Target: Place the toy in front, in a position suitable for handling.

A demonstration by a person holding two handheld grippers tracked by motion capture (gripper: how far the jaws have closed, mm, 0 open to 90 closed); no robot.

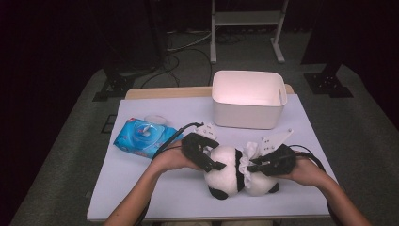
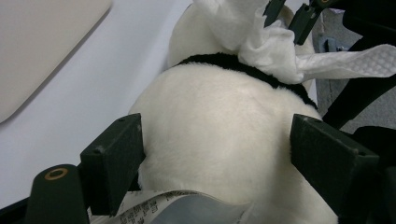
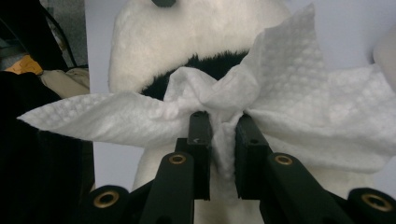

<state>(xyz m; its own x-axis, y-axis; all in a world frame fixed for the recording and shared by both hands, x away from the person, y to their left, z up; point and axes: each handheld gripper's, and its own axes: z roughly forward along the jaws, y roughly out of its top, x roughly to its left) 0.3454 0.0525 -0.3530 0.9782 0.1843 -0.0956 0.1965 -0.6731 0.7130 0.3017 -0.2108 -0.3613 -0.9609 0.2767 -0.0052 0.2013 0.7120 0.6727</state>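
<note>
- Panda plush [image 1: 234, 173]: it lies on its side on the white table top [image 1: 155, 188], near the front edge, between my two hands.
- Right gripper [image 3: 223, 140]: my jaws are pressed close together on a bunched fold of a white embossed wipe [image 3: 289, 112]. In the right gripper view the wipe fans out to both sides of the pinch.
- The wipe rests against the plush at its black band [image 3: 215, 65], with white fur above and below it.
- Left gripper [image 2: 215, 154]: my jaws stand spread wide, one on either side of the rounded white body of the plush. Both pads sit at the fur; I cannot tell how firmly they press.
- In the left gripper view a printed fabric label [image 2: 154, 207] shows at the bottom, against the plush between my jaws.
- That same view shows the wipe [image 2: 280, 51] beyond the black band, with the tips of my right gripper [image 2: 289, 18] on it.
- High view: left gripper [image 1: 203, 151] at the left part of the plush, right gripper [image 1: 270, 162] at the right part, wipe [image 1: 247, 157] between them on top of the toy.
- A blue wipes packet [image 1: 143, 136] lies on the table to the left of my left hand [image 1: 171, 160], apart from the plush.
- A white rectangular bin [image 1: 248, 99] stands at the far side of the table, behind the plush and well apart from it.
- My right hand [image 1: 306, 172] rests near the right edge of the table.
</note>
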